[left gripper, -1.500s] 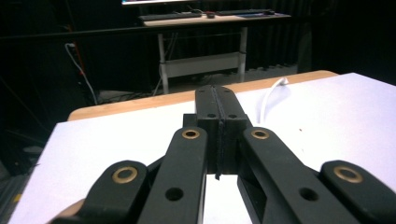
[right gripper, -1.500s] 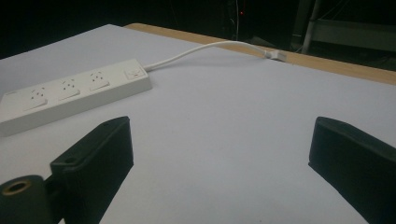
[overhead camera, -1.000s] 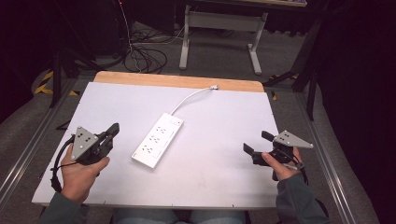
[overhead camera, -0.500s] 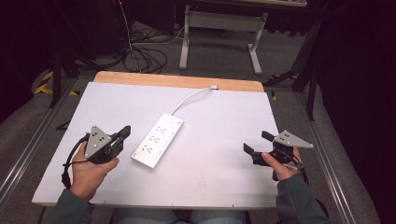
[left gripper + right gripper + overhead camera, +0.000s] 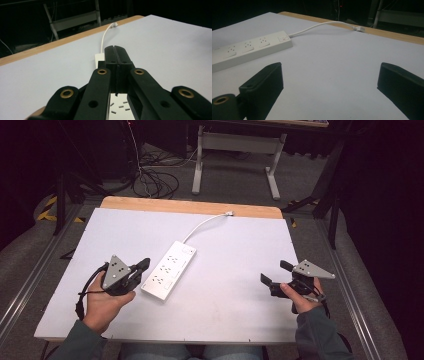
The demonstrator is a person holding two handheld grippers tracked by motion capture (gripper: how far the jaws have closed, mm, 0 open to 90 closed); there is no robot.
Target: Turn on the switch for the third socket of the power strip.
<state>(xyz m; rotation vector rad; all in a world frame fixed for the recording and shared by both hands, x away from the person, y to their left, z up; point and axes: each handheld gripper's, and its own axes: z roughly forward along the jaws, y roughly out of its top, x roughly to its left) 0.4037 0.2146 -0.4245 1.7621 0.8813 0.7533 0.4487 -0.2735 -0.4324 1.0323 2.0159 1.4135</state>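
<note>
Nearest, the left gripper (image 5: 143,265) has its jaws pressed together on nothing, tips just beside the near end of the white power strip (image 5: 169,269). Across the white tabletop (image 5: 235,305), the right gripper (image 5: 273,275) stands wide apart and empty. Farther back, the strip's cord (image 5: 202,224) curves to the wooden edge (image 5: 190,206).

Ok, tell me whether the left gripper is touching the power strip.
Cannot tell. In the high view the left gripper, jaws shut, ends right at the power strip's near edge. In the left gripper view the jaws overlap the strip, hiding any gap.
</note>
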